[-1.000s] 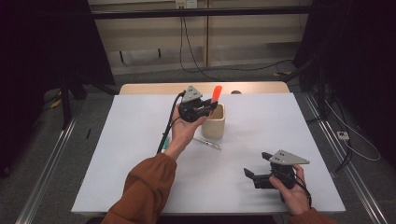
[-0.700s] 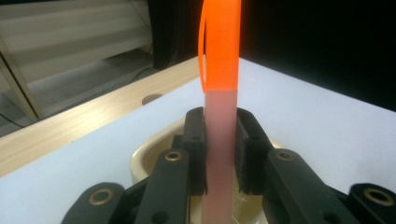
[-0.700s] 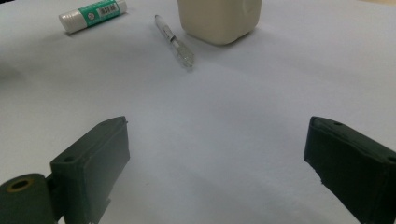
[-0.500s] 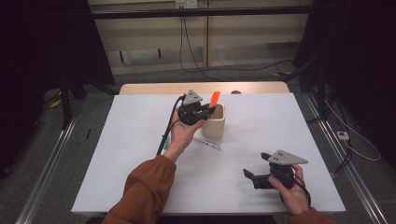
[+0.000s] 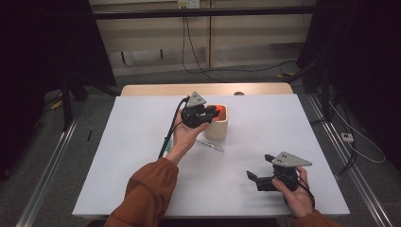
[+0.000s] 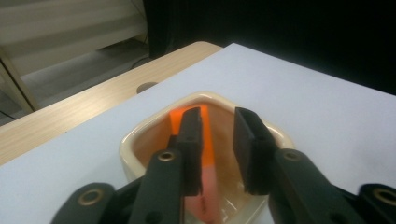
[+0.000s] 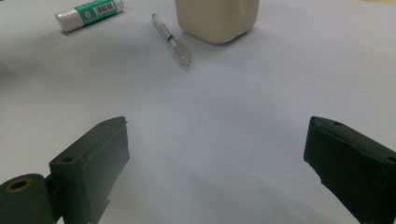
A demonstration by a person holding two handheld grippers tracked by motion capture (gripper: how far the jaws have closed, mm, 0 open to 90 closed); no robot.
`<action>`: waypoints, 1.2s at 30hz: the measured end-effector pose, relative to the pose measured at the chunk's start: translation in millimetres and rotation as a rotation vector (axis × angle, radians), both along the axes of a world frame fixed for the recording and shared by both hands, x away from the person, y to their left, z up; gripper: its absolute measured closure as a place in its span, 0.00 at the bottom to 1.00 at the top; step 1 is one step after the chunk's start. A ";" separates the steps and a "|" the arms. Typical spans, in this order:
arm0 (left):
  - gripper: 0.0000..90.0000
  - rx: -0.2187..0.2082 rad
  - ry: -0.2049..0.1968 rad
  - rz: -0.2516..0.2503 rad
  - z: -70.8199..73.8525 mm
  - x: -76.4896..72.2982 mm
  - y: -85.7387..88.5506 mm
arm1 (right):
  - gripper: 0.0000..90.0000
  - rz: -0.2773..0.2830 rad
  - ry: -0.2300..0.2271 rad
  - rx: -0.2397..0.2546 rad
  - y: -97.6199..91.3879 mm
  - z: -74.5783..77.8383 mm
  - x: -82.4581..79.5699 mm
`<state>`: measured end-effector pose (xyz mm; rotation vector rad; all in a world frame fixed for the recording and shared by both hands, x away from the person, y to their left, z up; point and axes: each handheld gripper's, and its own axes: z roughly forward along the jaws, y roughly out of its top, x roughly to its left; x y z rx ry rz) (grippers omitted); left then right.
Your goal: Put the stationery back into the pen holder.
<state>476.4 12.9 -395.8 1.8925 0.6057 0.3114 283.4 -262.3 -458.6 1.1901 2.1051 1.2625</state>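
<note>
Orange marker [image 6: 205, 135] inside the cream cup [image 6: 140, 140], left tool [image 6: 219, 140] just parted above.

An orange marker [image 6: 205, 140] leans tilted inside a cream square cup [image 6: 140, 140] at centre frame, its bright end up.

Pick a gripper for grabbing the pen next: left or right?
Right. The right gripper rests open, empty and facing the pen; the left gripper is over the cup, just releasing the orange marker.
</note>
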 end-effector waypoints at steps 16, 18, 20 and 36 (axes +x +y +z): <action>0.24 0.026 0.045 0.020 18.1 -7.6 15.6 | 0.07 0.007 0.002 -0.009 0.3 0.0 0.4; 0.17 0.035 0.056 0.031 19.0 -8.3 19.6 | 0.07 0.010 0.008 -0.013 0.4 0.1 0.2; 0.15 0.037 0.054 0.029 19.8 -10.1 23.9 | 0.07 0.018 0.011 -0.021 0.2 0.3 0.5; 0.05 0.040 0.056 0.026 20.3 -40.2 65.0 | 0.07 0.032 0.020 -0.025 3.2 0.3 1.5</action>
